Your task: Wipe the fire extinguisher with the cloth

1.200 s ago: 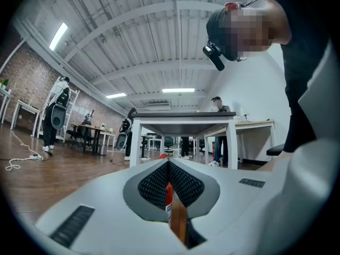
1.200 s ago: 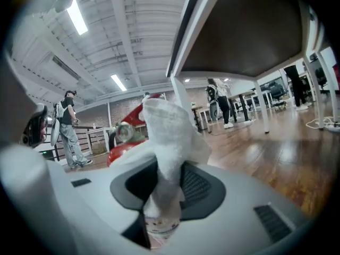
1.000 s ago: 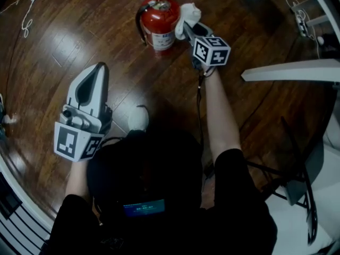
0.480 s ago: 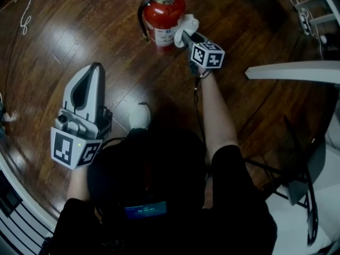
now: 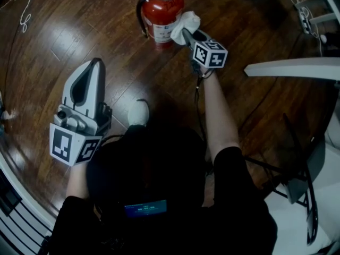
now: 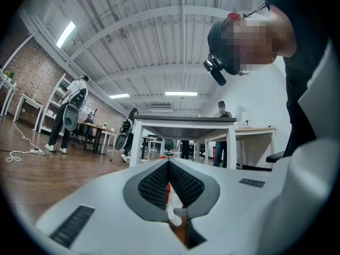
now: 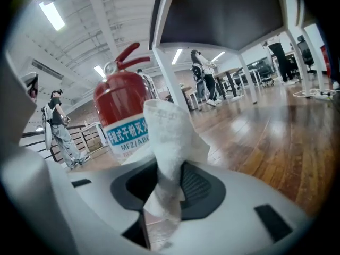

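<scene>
- My right tongs (image 5: 186, 33) pinch the cloth (image 5: 185, 22), at the fire extinguisher (image 5: 163, 12) just ahead.
- My left tongs (image 5: 94, 64): pressed together, empty, well back.
- Risk: a hard push tips the unbraced fire extinguisher; the cloth may slip.

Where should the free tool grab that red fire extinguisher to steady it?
Probably the red lever handle atop the fire extinguisher, approached from the person's left: it is thin, the round body looks too wide, and the cloth covers the right side.
</scene>
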A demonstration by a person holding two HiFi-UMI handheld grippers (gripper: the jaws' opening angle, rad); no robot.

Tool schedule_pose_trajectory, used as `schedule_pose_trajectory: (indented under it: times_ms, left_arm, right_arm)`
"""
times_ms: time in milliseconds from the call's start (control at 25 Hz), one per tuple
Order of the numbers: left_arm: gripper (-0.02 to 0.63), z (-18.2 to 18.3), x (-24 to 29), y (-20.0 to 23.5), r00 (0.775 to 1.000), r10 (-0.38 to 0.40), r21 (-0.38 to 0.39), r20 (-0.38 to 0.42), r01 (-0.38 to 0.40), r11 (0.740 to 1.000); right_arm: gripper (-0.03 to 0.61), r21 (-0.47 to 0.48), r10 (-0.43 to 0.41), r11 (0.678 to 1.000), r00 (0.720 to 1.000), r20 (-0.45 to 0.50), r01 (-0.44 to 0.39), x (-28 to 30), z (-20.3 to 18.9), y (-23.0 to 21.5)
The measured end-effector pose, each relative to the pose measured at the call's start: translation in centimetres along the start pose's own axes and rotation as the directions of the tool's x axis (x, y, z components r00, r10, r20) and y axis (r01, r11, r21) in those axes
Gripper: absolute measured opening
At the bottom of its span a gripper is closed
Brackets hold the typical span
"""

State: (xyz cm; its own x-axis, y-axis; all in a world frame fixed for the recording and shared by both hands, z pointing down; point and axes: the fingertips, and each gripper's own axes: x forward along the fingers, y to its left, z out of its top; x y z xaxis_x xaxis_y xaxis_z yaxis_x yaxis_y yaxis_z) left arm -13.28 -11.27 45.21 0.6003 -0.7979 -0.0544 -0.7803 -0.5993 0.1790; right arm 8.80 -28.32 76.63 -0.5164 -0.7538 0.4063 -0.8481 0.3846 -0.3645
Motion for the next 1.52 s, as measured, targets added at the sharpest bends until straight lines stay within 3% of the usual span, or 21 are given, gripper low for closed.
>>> schedule_pose_trajectory:
  times_ms: [200, 520, 840, 1040, 1320, 1520]
  left_arm:
    - [0.003, 0.2, 0.2, -0.6, 1.000, -0.003, 0.008, 0.005, 0.003, 1.000]
    - [0.003, 0.1, 0.2, -1.2, 1.000, -0.008, 0.002, 0.005, 0.008, 1.000]
    - [0.003, 0.1, -0.6, -0.9, 1.000, 0.013, 0.014, -0.003, -0.012, 1.000]
    - [0.003, 0.1, -0.8, -0.9, 1.000, 0.017, 0.017, -0.001, -0.017, 1.000]
    - [0.003, 0.2, -1.2, -0.6, 1.000, 0.024, 0.022, 0.000, -0.024, 0.999]
    - [0.002, 0.3, -1.3, -0.6, 1.000, 0.022, 0.019, 0.003, -0.022, 1.000]
  right_arm:
    - [0.138, -0.004, 0.055, 0.998, 0.988, 0.141, -0.055, -3.7, 5.8, 1.6]
    - [0.140, -0.051, 0.172, 0.985, 0.930, 0.324, -0.164, -8.5, 15.2, 7.5]
    - [0.141, -0.124, 0.202, 0.978, 0.903, 0.379, -0.167, -10.8, 22.8, 13.3]
    - [0.141, -0.119, 0.188, 0.981, 0.909, 0.371, -0.155, -9.8, 22.7, 13.1]
    - [0.140, -0.109, 0.115, 0.990, 0.954, 0.275, -0.088, -6.0, 17.8, 11.2]
    - [0.141, -0.057, 0.101, 0.994, 0.960, 0.260, -0.089, -5.8, 13.8, 10.2]
